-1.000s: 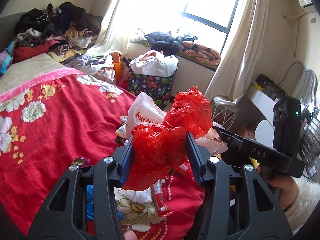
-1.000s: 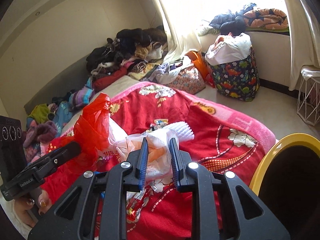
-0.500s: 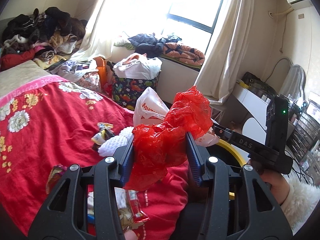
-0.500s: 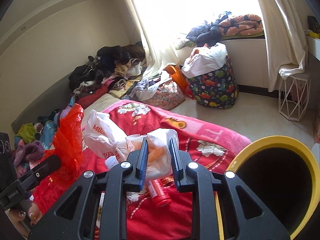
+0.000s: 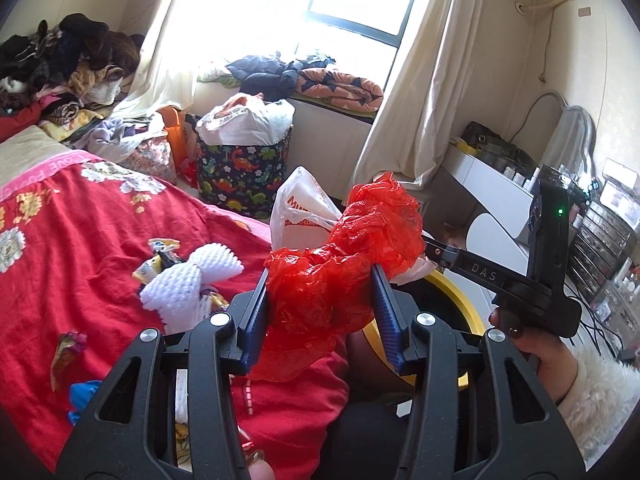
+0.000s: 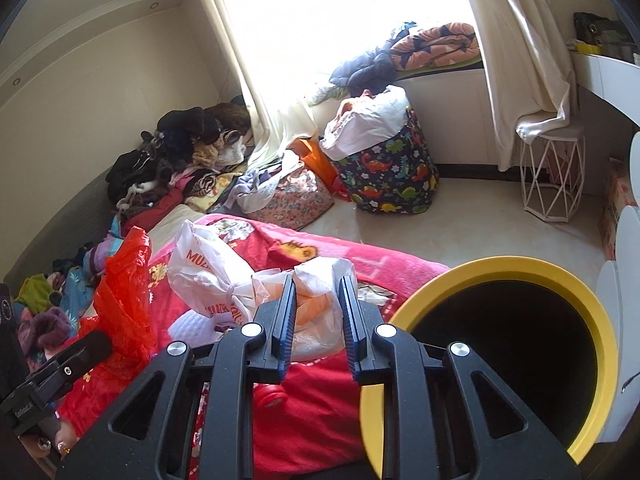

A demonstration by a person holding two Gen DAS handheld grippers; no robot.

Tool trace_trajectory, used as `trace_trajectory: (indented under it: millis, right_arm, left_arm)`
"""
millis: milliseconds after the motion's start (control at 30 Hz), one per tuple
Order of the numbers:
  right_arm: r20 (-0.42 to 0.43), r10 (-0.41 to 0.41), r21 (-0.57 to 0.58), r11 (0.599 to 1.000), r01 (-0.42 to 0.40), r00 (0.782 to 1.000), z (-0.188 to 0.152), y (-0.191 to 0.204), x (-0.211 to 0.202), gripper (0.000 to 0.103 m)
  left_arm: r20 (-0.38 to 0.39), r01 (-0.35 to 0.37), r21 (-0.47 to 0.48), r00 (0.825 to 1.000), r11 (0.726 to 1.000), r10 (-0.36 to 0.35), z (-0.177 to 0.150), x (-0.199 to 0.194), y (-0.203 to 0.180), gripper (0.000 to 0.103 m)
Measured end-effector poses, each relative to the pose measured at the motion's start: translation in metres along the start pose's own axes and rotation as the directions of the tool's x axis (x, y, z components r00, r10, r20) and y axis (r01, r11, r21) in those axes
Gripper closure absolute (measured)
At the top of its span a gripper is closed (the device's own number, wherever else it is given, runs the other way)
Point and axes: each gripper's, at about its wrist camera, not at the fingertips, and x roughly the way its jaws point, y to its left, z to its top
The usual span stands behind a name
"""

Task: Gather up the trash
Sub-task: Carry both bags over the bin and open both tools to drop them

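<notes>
While the left gripper [image 5: 320, 312] stayed clamped on the crumpled red plastic bag [image 5: 344, 264] and the right gripper [image 6: 318, 320] stayed pinched on the knotted white plastic bags [image 6: 256, 284], both had swung sideways off the red floral blanket [image 5: 80, 240]. The yellow-rimmed bin [image 6: 520, 272], a sliver a second earlier, now gaped just beside the right jaws. Both loads looked nearly placed for dropping; the white foam fruit net [image 5: 192, 276] and snack wrappers [image 5: 68, 348] were left on the blanket.

Both wrist views close, facing window; share bed [image 5: 100, 240], bin [image 6: 520, 272].
</notes>
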Motion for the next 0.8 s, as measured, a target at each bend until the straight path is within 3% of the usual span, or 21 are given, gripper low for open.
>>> trace_trajectory:
  millis: [800]
  right_arm:
    - [0.04,-0.15,0.142,0.98,0.143,0.988,-0.009,-0.072,-0.041,0.083]
  left_arm:
    - [-0.068,0.079,0.076,0.995,0.994,-0.074,-0.006,0.042,-0.052,0.064]
